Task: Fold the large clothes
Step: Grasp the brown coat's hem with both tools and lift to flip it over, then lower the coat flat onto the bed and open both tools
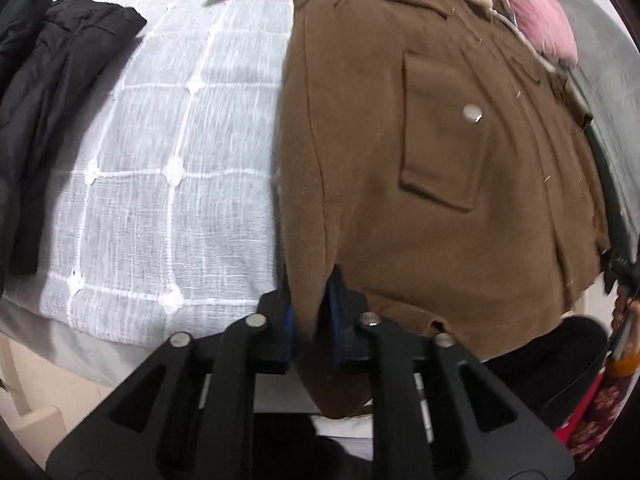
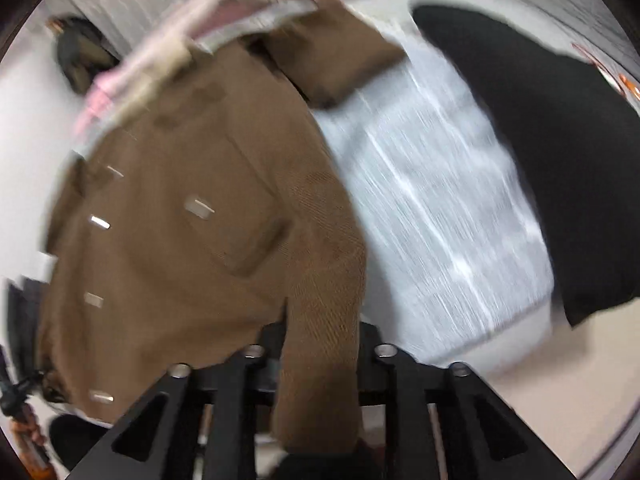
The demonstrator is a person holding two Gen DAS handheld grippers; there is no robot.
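Left hand-held gripper (image 1: pixel 311 312): fingers drawn narrow and clamped on a fold of the brown coat (image 1: pixel 440 184) at its lower hem edge. Blue pads (image 1: pixel 289 322) press the cloth from both sides; a loose tail of fabric hangs down behind the fingertips.

Right hand-held gripper (image 2: pixel 320 344): view is motion-blurred. A thick roll of the brown coat (image 2: pixel 180 248), apparently a sleeve or side edge, passes between the fingers and droops below them. The fingers are closed onto this cloth.

Coat position: spread ahead of both grippers on the bed, over a white grid-patterned bedspread (image 1: pixel 168 168). From the left gripper, the coat's patch pocket (image 1: pixel 442 132) with its metal snap lies ahead and to the right; the bare bedspread lies ahead and to the left.

Other items: a black jacket (image 1: pixel 52 112) lies far left of the left gripper, well apart from the coat. Pink cloth (image 1: pixel 540 24) sits beyond the coat's collar.
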